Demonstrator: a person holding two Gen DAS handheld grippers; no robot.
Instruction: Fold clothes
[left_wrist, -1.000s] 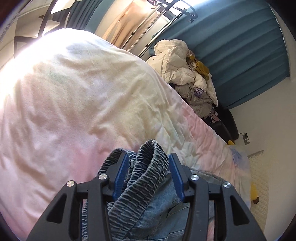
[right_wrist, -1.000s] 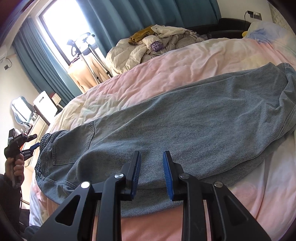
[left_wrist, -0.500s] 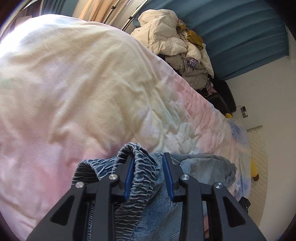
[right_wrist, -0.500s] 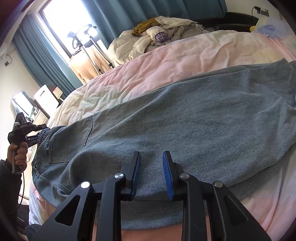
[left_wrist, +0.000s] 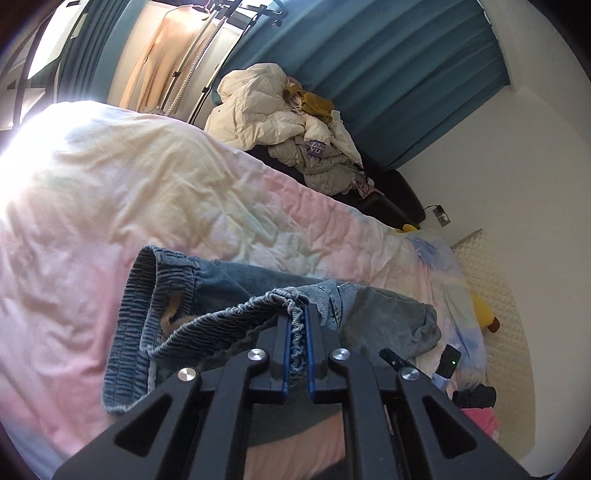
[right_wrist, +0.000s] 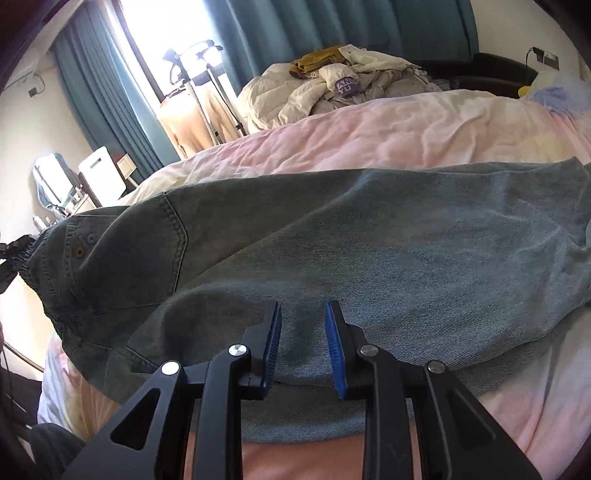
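left wrist: my left claw (left_wrist: 296, 325) pinches the jeans (left_wrist: 229, 317) waistband; right claw (right_wrist: 303, 339), part open, probably empty, must grip next.

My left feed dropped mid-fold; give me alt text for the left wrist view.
The left hand-held gripper is shut on the frayed waistband of the jeans, which lie bunched on a pink quilt. Behind, a pile of coats sits before teal curtains.
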